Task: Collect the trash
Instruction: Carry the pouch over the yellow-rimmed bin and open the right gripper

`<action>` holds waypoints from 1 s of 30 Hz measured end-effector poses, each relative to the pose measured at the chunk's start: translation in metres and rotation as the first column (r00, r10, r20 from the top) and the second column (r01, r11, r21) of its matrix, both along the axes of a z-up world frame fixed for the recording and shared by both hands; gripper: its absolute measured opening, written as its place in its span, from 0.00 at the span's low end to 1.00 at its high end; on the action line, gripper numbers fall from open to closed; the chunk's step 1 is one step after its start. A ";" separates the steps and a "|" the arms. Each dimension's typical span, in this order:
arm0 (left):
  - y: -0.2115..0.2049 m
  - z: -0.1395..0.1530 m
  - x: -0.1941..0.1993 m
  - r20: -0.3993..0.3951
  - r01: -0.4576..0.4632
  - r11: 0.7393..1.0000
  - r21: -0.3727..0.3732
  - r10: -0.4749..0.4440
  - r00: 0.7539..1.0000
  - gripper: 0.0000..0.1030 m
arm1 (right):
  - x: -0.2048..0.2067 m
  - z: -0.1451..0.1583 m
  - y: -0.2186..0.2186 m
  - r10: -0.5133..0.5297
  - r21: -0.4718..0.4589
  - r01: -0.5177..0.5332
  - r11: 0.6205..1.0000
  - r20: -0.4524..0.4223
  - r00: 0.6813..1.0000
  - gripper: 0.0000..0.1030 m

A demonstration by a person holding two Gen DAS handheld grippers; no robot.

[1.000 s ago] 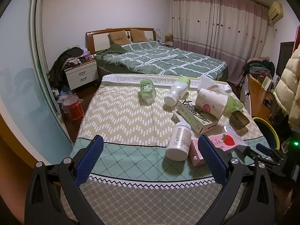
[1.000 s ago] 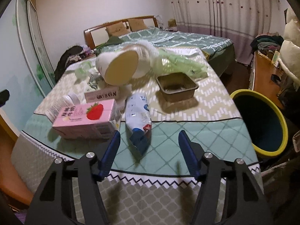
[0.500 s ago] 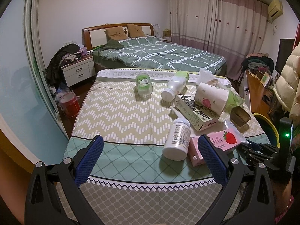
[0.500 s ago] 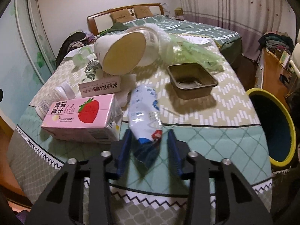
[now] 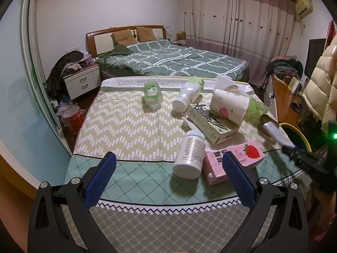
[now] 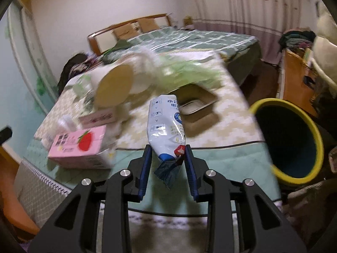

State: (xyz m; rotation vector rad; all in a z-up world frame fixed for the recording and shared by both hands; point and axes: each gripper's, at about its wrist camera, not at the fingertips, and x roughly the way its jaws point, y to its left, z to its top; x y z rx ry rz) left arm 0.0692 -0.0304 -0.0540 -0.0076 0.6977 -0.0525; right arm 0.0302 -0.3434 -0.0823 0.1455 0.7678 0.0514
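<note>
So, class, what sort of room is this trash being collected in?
Most likely a home bedroom: a made bed with a wooden headboard, a nightstand beside it, and long curtains.

the right wrist view is motion-blurred, so the print on the pink carton [image 6: 78,147] is unreadable. the yellow-rimmed bin [image 5: 294,129] is mostly hidden in the left wrist view, behind the blurred right gripper [image 5: 303,158].

Green-quilted bed [image 5: 174,63], white nightstand [image 5: 82,82]
</note>
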 end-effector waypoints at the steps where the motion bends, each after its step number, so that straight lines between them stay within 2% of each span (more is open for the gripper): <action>1: -0.002 0.000 0.000 -0.002 0.006 1.000 0.001 -0.006 1.000 0.96 | 0.000 0.001 -0.009 -0.024 0.001 0.024 1.000 0.004 1.000 0.29; 7: -0.017 -0.003 0.006 -0.018 0.040 0.999 0.005 -0.040 0.999 0.96 | -0.001 0.001 -0.075 -0.208 0.000 0.208 0.978 0.011 0.978 0.29; 12: -0.029 -0.007 0.011 -0.031 0.065 0.998 0.010 -0.065 0.997 0.96 | 0.010 -0.014 -0.126 -0.352 -0.006 0.352 0.936 -0.034 0.935 0.29; 16: -0.038 -0.010 0.016 -0.045 0.082 0.997 0.011 -0.082 0.996 0.96 | 0.018 -0.026 -0.153 -0.418 -0.013 0.419 0.908 -0.066 0.906 0.31; 18: -0.043 -0.011 0.019 -0.052 0.090 0.996 0.013 -0.089 0.995 0.96 | 0.023 -0.029 -0.161 -0.437 -0.017 0.437 0.899 -0.078 0.896 0.35; 19: -0.044 -0.012 0.020 -0.055 0.092 0.996 0.014 -0.091 0.994 0.96 | 0.024 -0.030 -0.164 -0.443 -0.011 0.443 0.896 -0.075 0.893 0.40; 22: -0.050 -0.017 0.026 -0.067 0.101 0.995 0.016 -0.100 0.993 0.96 | 0.022 -0.026 -0.161 -0.449 -0.013 0.449 0.893 -0.052 0.892 0.41; 26: -0.054 -0.025 0.033 -0.093 0.115 0.993 0.009 -0.113 0.989 0.96 | 0.012 -0.016 -0.136 -0.398 0.017 0.398 0.917 -0.002 0.918 0.45; 30: -0.055 -0.037 0.040 -0.125 0.118 0.993 0.005 -0.117 0.985 0.96 | 0.005 -0.010 -0.106 -0.352 0.008 0.352 0.936 0.038 0.935 0.47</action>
